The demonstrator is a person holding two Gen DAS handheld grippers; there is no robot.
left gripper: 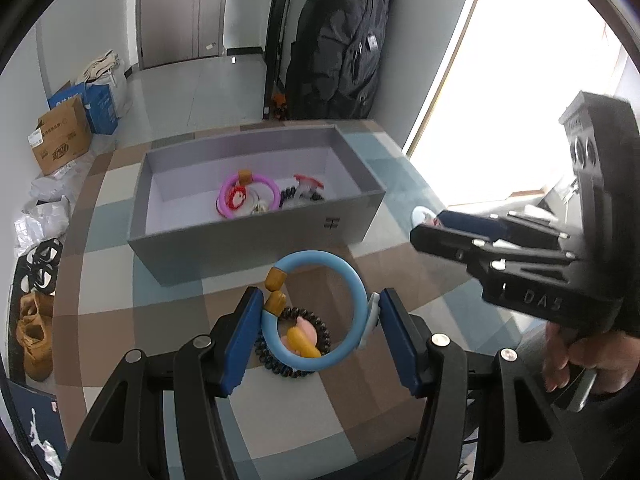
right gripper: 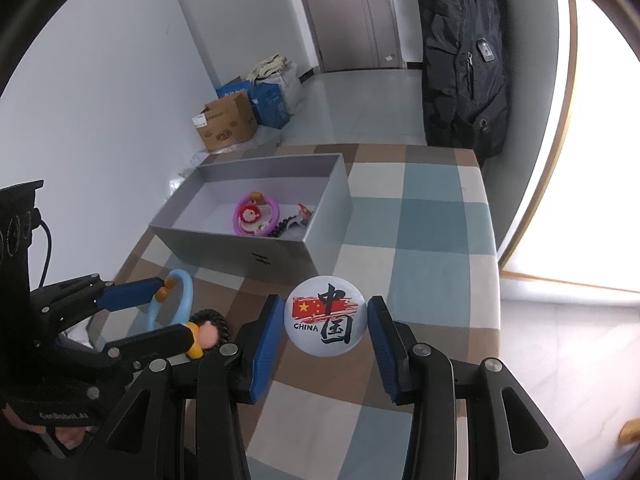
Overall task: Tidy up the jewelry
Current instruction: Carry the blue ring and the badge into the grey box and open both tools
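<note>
A light blue ring bracelet point(left gripper: 356, 280) with yellow beads and a white charm sits between the pads of my left gripper point(left gripper: 320, 300), which is shut on it just above the checked tablecloth. Under it lies a black coil hair tie point(left gripper: 316, 328) with a pink and yellow charm. My right gripper point(right gripper: 324, 304) is shut on a round white badge point(right gripper: 325, 316) printed with a red flag and "CHINA". The open grey box point(left gripper: 256, 240) stands behind both and holds a pink ring point(left gripper: 248, 192) and other small pieces. The right wrist view shows the left gripper point(right gripper: 160, 316) with the blue bracelet point(right gripper: 184, 292).
The checked tablecloth point(right gripper: 420, 220) covers the table, whose right edge drops to the floor. Cardboard boxes point(right gripper: 228, 124) and bags stand by the wall, and a black backpack point(right gripper: 464, 60) hangs behind the table. Shoes point(left gripper: 34, 332) lie on the floor at left. A hand point(left gripper: 568, 356) holds the right gripper's handle.
</note>
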